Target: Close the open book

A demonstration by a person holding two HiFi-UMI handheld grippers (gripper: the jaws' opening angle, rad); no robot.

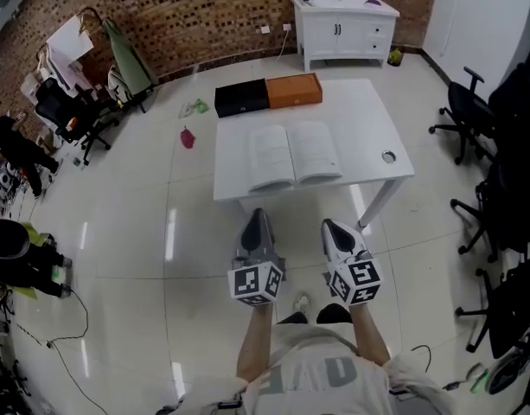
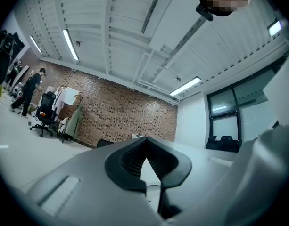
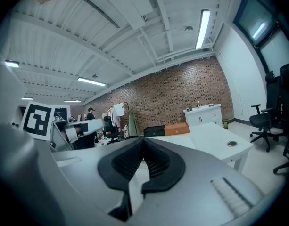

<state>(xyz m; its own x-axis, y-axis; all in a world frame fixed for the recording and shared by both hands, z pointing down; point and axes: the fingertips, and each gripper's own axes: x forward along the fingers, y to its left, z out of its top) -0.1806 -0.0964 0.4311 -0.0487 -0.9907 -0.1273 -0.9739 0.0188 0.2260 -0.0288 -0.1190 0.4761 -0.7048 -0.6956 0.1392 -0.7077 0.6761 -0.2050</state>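
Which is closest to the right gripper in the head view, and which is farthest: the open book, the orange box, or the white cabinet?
1. Open book, on the near side of the table, just ahead of the right gripper.
2. Orange box, at the table's far edge.
3. White cabinet, past the table, against the brick wall.

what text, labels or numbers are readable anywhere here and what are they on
No text here reads clearly.
Open white book: printed lines on both pages, too small to read.
Person's pale grey shirt: large faint letters, too blurred to read.
Black-and-white square-marker cubes: patterns only, no words.
Black box and orange box: no label visible.
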